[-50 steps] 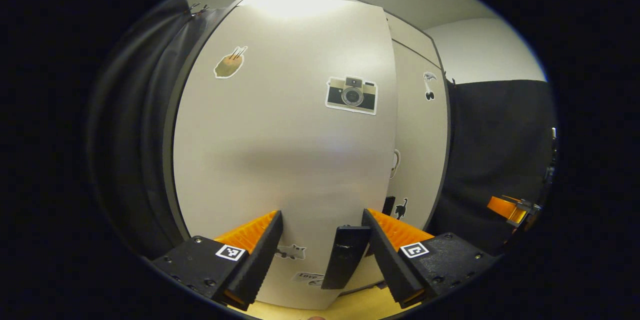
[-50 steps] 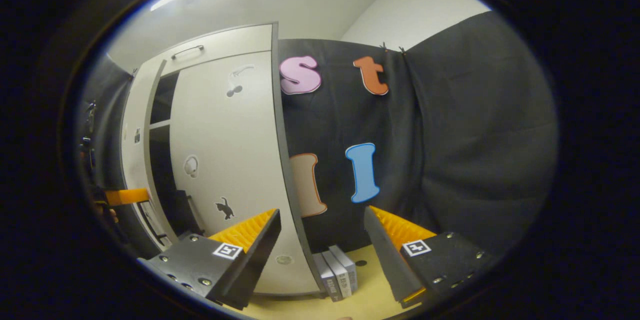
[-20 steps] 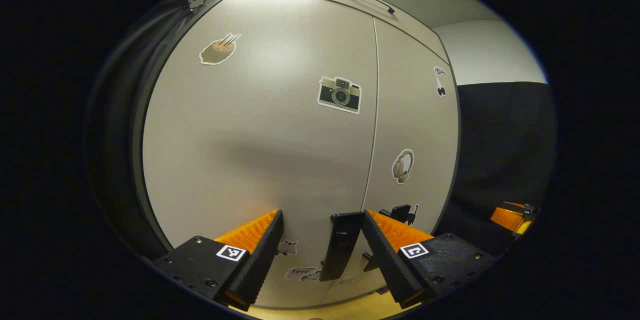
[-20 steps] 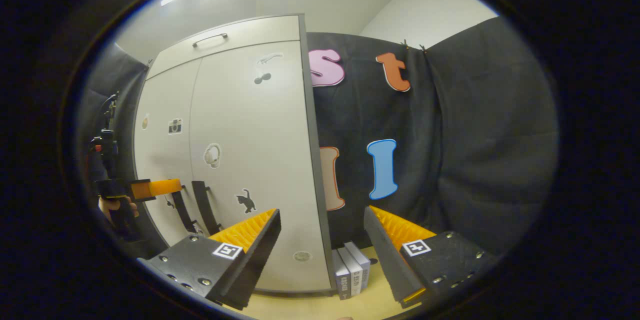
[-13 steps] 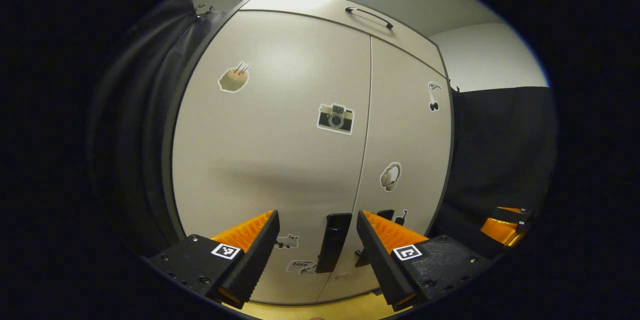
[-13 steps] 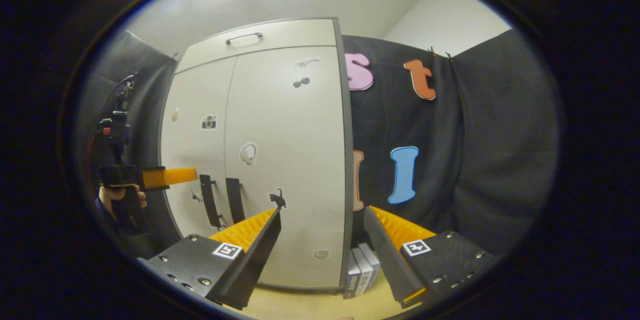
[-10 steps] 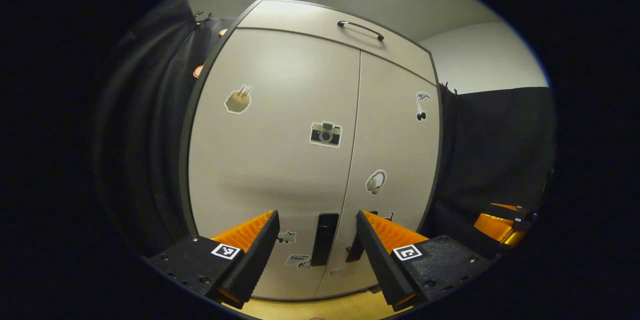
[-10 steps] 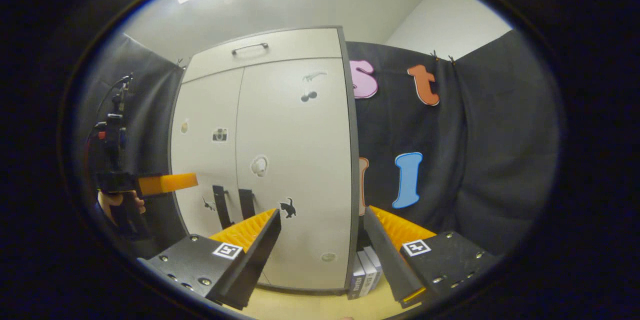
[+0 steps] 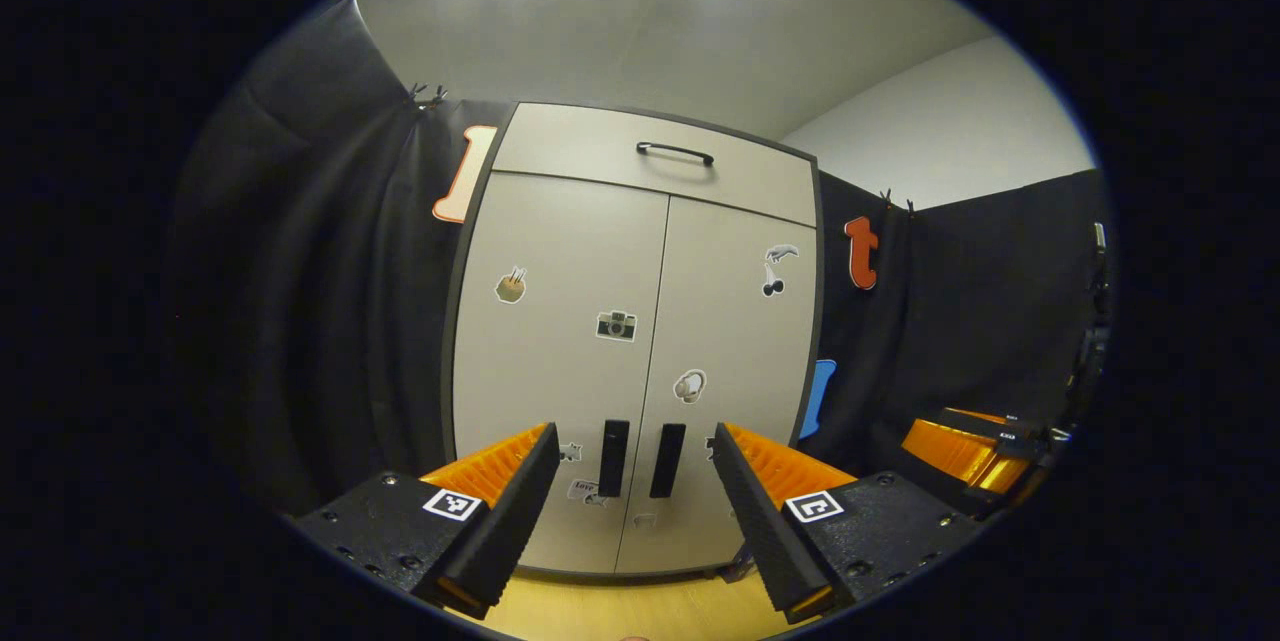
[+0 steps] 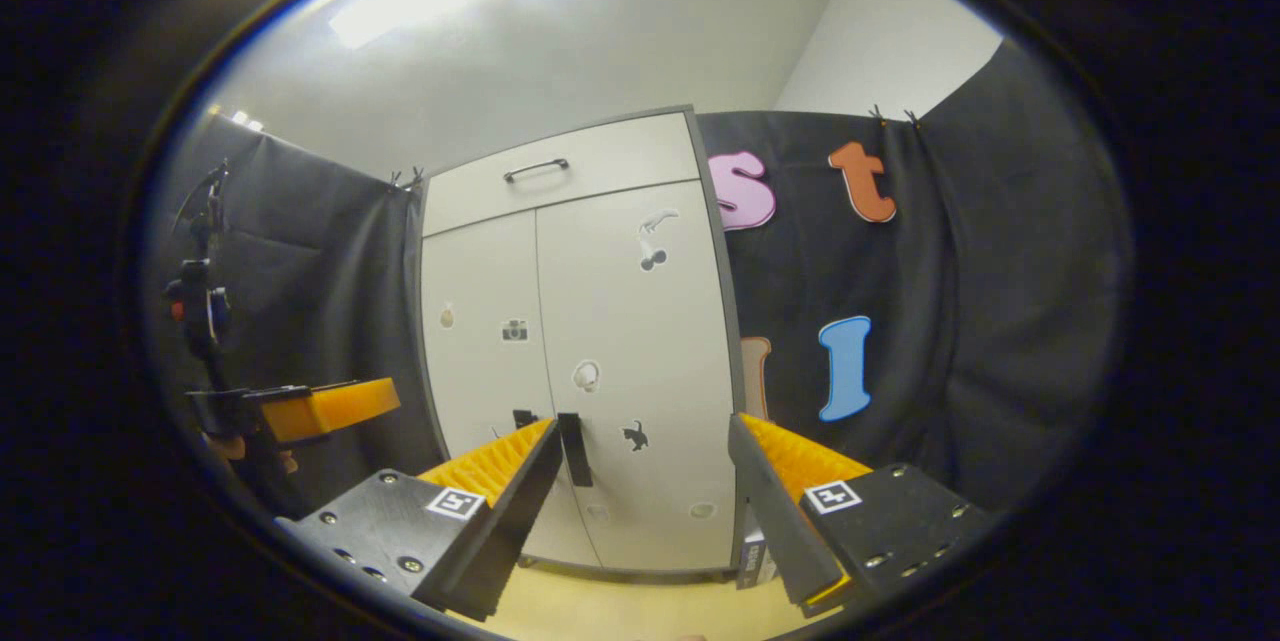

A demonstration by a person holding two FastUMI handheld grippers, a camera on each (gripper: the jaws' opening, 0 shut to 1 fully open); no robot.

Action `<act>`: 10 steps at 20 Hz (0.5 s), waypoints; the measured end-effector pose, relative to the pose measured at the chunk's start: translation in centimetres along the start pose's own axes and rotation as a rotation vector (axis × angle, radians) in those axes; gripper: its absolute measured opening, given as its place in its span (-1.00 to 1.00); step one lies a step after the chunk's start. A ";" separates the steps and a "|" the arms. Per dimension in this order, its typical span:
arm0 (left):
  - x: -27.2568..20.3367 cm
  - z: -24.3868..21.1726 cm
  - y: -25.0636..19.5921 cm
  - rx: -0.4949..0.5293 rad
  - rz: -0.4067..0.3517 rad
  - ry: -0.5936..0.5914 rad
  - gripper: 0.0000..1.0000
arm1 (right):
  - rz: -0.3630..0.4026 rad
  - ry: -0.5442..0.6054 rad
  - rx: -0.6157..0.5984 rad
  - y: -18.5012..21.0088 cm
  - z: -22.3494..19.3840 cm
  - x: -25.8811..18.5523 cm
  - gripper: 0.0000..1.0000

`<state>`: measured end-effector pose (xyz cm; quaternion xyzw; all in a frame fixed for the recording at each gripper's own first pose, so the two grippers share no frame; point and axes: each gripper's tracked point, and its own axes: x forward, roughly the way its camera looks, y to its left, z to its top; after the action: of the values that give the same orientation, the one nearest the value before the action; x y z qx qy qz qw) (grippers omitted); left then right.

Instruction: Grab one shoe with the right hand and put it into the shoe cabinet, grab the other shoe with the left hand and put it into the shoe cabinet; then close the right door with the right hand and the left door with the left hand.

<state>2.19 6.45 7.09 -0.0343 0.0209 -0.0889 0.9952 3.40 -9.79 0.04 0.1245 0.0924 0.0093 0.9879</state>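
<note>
Ahead of both sets of jaws stands the tall pale-grey shoe cabinet (image 9: 640, 361) with a dark frame, well apart from either tool, and I judge the task essentially finished: its left door (image 9: 555, 361) and right door (image 9: 735, 371) lie flush with only a thin seam between them, so both closing steps look done. No shoe lies on the yellow wooden floor (image 9: 620, 611) below my jaws, so I take it both are inside, though the shut doors hide them. The two black upright handles (image 9: 638, 458) sit side by side, framed between the left gripper (image 9: 630, 476) fingers, whose jaws stand apart and empty. The right gripper (image 10: 645, 471) is likewise spread wide, holding nothing, with the right door straight ahead between its fingers. In the right gripper view the other tool hangs far off to the left, clear of the cabinet. Nothing seems left but to rest.
</note>
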 end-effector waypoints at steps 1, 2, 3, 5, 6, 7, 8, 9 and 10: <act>-0.9 0.0 -0.2 0.010 0.016 -0.005 0.89 | 0.013 -0.002 -0.004 0.1 0.0 -0.7 1.00; -1.8 -0.2 -0.4 0.021 0.027 0.000 0.90 | 0.023 0.001 -0.009 0.1 0.0 -1.3 1.00; -2.5 -0.3 -0.6 0.030 0.034 0.008 0.89 | 0.031 0.000 -0.011 0.1 0.1 -1.8 1.00; -3.2 -0.4 -1.1 0.031 0.039 0.011 0.80 | 0.048 -0.005 -0.007 0.2 0.5 -2.4 1.00; -3.4 -0.4 -1.2 0.027 0.040 0.009 0.80 | 0.050 -0.007 -0.007 0.1 0.5 -2.6 1.00; -3.4 -0.4 -1.3 0.025 0.037 0.008 0.80 | 0.048 -0.014 -0.008 0.0 0.7 -2.7 1.00; -3.3 -0.4 -1.2 0.024 0.033 0.008 0.89 | 0.039 -0.018 -0.011 -0.2 0.8 -2.9 1.00; -2.9 -0.3 -1.1 0.032 0.027 0.007 0.90 | 0.027 -0.026 -0.013 -0.5 1.0 -2.8 1.00; -2.4 -0.1 -1.0 0.038 0.021 0.004 0.89 | 0.016 -0.031 -0.012 -0.6 1.1 -2.6 1.00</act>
<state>-0.32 5.91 7.16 -0.0149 0.0215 -0.0790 0.9965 1.07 -10.75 1.40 0.1196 0.0761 0.0157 0.9898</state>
